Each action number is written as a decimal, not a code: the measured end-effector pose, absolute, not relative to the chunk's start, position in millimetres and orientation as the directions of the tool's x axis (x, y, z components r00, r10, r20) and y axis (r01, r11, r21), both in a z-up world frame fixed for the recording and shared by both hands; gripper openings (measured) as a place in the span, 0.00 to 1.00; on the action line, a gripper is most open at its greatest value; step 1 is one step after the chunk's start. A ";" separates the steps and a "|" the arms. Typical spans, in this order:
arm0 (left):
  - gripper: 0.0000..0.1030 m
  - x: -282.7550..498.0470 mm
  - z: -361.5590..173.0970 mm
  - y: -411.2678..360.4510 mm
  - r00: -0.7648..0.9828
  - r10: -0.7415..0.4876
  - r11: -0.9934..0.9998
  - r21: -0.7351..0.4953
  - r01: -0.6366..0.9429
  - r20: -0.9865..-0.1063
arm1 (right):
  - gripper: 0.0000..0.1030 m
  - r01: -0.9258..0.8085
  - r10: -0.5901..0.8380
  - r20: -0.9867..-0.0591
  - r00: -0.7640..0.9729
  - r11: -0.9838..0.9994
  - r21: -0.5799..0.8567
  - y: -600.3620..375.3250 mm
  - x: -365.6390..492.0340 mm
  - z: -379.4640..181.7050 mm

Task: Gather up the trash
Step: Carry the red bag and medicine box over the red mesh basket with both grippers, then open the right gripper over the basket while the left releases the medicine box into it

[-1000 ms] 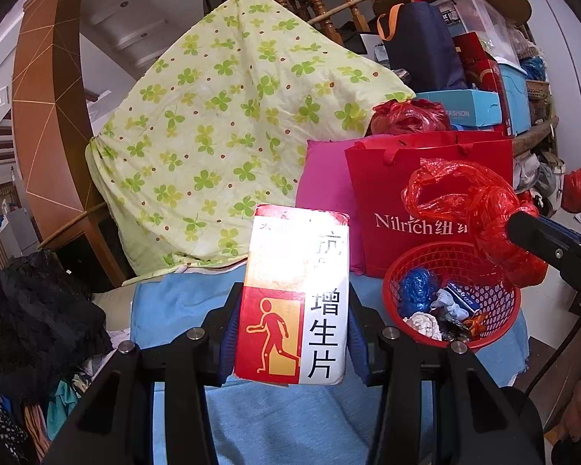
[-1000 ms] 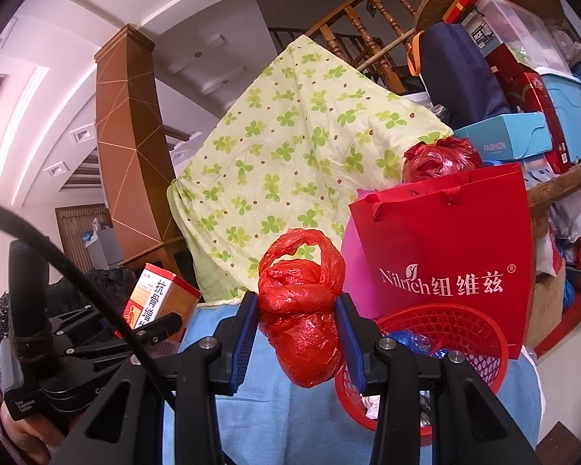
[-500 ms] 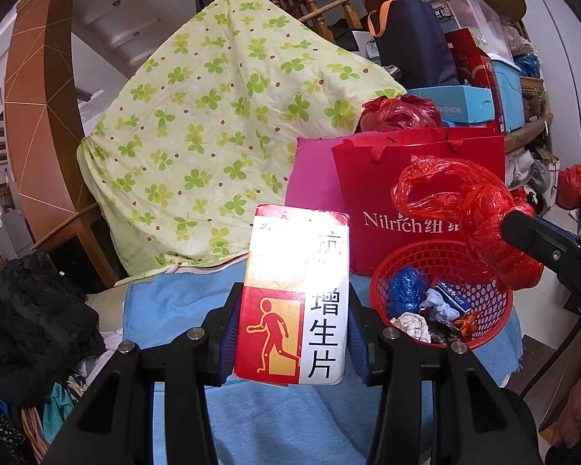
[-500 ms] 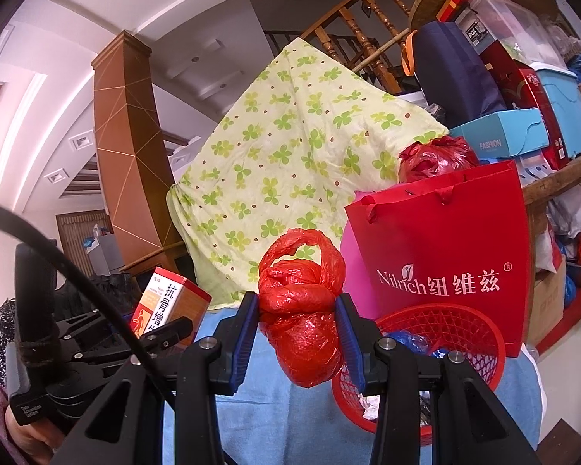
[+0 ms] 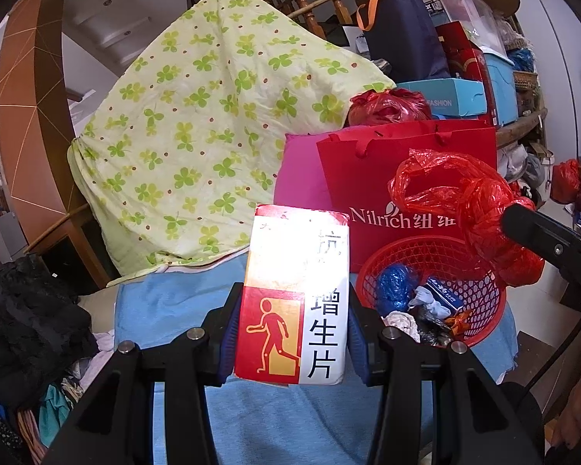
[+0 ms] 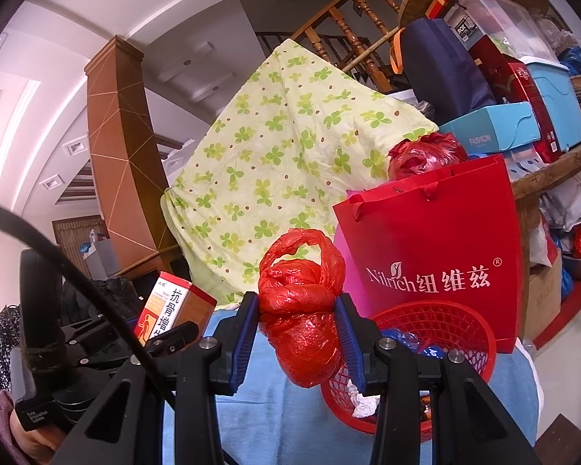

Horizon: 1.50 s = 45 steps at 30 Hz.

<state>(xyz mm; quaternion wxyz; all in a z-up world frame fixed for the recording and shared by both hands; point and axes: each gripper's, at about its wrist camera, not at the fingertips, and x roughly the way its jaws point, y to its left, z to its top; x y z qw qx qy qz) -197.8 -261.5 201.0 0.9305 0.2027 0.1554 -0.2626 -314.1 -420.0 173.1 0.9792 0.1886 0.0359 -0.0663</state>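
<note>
My left gripper (image 5: 292, 329) is shut on a red and white medicine box (image 5: 294, 294) with a walking figure printed on it, held upright above the blue cloth. The same box (image 6: 170, 310) shows at the lower left of the right wrist view. A knotted red plastic bag (image 6: 302, 310) is pinched between the blue pads of my right gripper (image 6: 298, 333); it hangs just left of the red mesh basket (image 6: 464, 325). In the left wrist view that bag (image 5: 472, 209) hovers over the basket (image 5: 484, 290), which holds several crumpled wrappers.
A red paper shopping bag (image 5: 372, 178) and a pink one (image 5: 298, 170) stand behind the basket. A green clover-print quilt (image 5: 213, 124) is draped at the back. Boxes and bins pile up at the right. Dark clothes (image 5: 27, 317) lie at the left of the blue cloth (image 5: 166, 302).
Both views have shifted slightly; the basket and shopping bag sit a little further left in the left wrist view. Both grips are unchanged.
</note>
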 end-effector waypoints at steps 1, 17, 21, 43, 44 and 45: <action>0.48 -197.8 200.2 -262.1 0.812 -0.427 0.778 0.297 0.554 -0.398 | 0.42 0.144 -0.117 -0.096 0.988 0.920 0.366 -419.1 -314.3 172.8; 0.48 -182.2 180.8 -278.5 0.788 -0.434 0.762 0.288 0.579 -0.437 | 0.42 0.145 -0.109 -0.107 0.988 0.892 0.429 -427.0 -292.5 160.7; 0.48 -170.5 177.7 -283.3 0.790 -0.425 0.755 0.308 0.578 -0.442 | 0.42 0.132 -0.118 -0.060 0.991 0.859 0.495 -444.7 -269.1 168.2; 0.48 -113.6 131.2 -363.5 0.724 -0.451 0.710 0.281 0.645 -0.523 | 0.42 0.326 -0.191 -0.277 0.942 0.722 0.610 -534.5 -204.2 75.1; 0.48 -114.0 129.6 -367.8 0.717 -0.456 0.706 0.277 0.652 -0.527 | 0.42 0.334 -0.198 -0.282 0.939 0.725 0.602 -536.5 -205.9 73.9; 0.48 -114.5 128.6 -371.0 0.712 -0.460 0.702 0.274 0.657 -0.531 | 0.42 0.342 -0.206 -0.286 0.936 0.728 0.594 -538.5 -207.6 73.1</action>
